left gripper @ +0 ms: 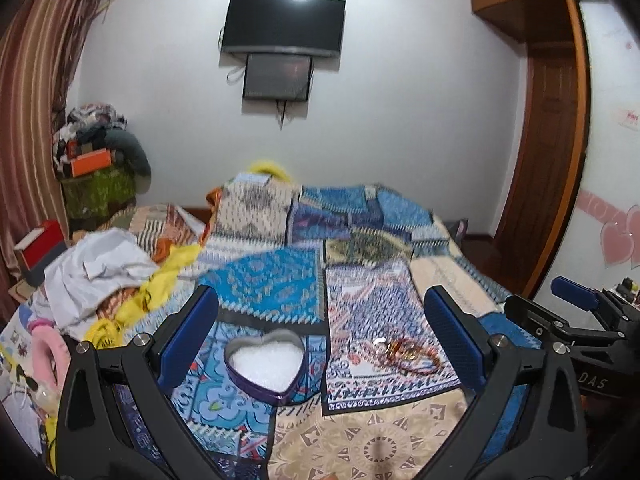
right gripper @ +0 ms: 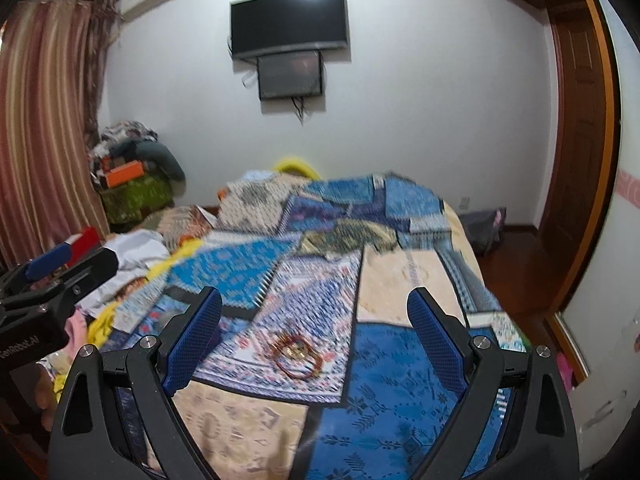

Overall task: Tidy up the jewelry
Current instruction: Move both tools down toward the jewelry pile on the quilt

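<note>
A heart-shaped purple tin (left gripper: 264, 364) with white lining lies open on the patchwork bedspread (left gripper: 376, 436). A small pile of red and gold bangles and rings (left gripper: 404, 354) lies to its right; it also shows in the right wrist view (right gripper: 298, 354). My left gripper (left gripper: 320, 336) is open and empty, held above the spread with the tin and the jewelry between its blue pads. My right gripper (right gripper: 314, 332) is open and empty, with the jewelry pile between its fingers and a little ahead. Each gripper shows at the edge of the other's view.
Crumpled white and yellow clothes (left gripper: 108, 268) lie on the bed's left side, with a red box (left gripper: 40, 248) beyond. A cluttered pile (left gripper: 100, 160) stands by the striped curtain. A wooden door (left gripper: 548, 168) is at right. A TV (left gripper: 284, 24) hangs on the far wall.
</note>
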Motion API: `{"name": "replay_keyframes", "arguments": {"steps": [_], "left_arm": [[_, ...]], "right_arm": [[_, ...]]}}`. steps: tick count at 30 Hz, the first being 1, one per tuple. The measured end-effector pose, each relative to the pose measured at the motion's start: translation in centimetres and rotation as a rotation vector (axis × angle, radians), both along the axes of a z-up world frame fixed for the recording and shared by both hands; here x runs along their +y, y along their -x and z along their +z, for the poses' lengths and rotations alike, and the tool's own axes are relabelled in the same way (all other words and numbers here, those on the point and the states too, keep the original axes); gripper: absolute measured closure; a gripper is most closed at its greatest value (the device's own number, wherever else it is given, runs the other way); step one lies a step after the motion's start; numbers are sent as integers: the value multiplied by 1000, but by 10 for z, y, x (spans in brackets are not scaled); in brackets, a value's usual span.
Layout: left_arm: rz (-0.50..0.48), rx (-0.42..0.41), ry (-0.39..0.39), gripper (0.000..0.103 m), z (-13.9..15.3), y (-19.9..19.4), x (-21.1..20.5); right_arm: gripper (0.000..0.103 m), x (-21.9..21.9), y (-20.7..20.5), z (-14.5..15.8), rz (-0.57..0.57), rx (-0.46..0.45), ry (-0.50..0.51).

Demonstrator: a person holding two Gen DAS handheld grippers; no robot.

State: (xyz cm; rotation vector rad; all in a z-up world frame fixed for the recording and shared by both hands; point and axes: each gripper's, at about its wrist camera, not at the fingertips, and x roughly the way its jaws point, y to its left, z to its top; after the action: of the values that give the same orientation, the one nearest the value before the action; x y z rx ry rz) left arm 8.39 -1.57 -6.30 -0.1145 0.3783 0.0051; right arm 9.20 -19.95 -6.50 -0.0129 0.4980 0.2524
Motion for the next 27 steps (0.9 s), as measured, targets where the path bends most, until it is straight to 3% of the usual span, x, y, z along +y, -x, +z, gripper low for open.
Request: {"name": "replay_keyframes", "arguments": {"steps": [6, 12, 18, 21, 23, 27], "left_arm": [[-23, 193, -17, 0, -42, -33, -8], [-75, 318, -8, 3, -77, -61, -19], [-171, 399, -12, 29, -101, -78, -36], [-228, 438, 17, 42, -109, -84, -47], [-248, 462, -5, 53, -117, -89, -49], [-277, 486, -8, 62, -125, -95, -52]], "right_arm": [[11, -13, -23, -34, -28, 119, 27], [11, -19, -35, -59, -16, 219, 29], [17, -22, -51, -74, 12, 259, 13], [26, -22, -55, -77, 38, 272, 12], [35, -19, -59, -79, 55, 278, 16], [46, -14, -65, -84, 96, 297, 17]]}}
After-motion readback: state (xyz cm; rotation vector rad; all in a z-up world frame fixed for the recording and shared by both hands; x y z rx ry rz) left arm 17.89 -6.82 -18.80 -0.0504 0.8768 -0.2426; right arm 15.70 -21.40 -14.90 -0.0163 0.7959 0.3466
